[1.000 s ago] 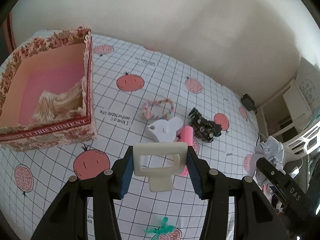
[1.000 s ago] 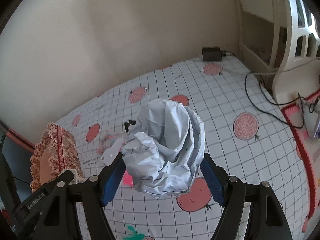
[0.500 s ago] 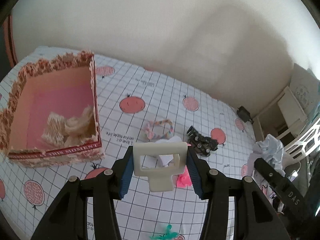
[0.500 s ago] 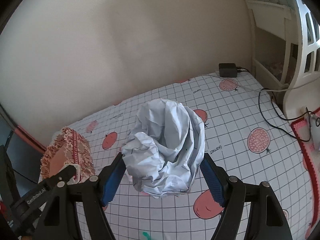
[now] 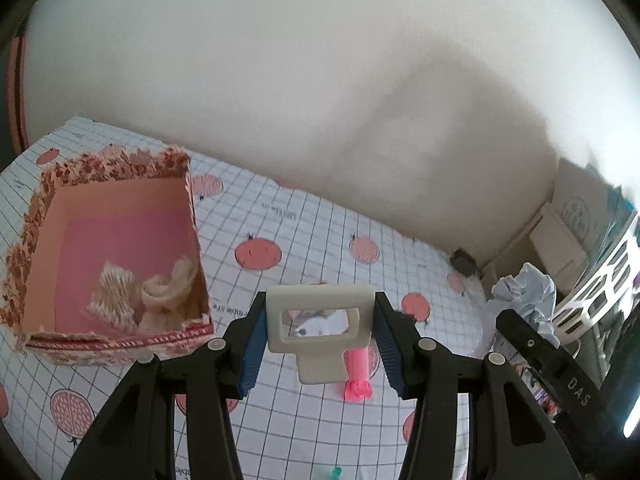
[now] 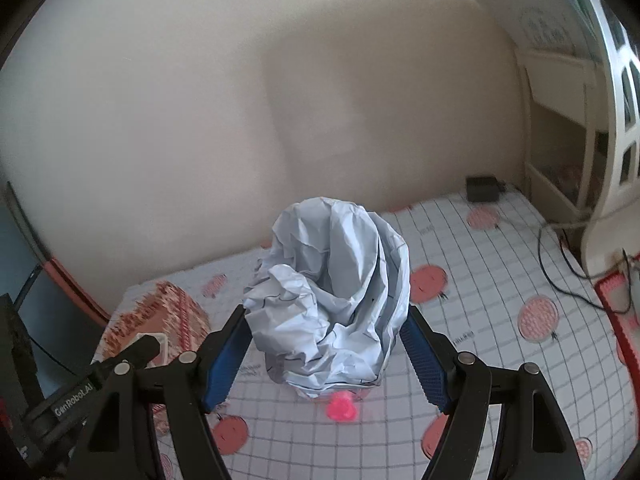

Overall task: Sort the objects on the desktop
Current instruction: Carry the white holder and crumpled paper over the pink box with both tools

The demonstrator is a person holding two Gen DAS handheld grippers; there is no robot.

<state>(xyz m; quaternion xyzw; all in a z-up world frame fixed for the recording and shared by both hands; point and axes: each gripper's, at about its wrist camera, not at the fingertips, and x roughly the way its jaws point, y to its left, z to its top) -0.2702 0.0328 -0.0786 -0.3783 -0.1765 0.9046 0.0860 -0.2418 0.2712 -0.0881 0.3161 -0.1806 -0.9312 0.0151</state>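
Tomato-print tablecloth runs under both tools. Left gripper is clenched on a cream plastic clip, patterned box ahead-left with knitted stuff already inside. Right gripper squeezes crumpled paper. Pink tube just below, not yet sorted, so roughly midway.

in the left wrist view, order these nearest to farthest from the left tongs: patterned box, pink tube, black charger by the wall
1. pink tube, just ahead of the left tongs, slightly right.
2. patterned box, ahead to the left.
3. black charger, far right by the wall.
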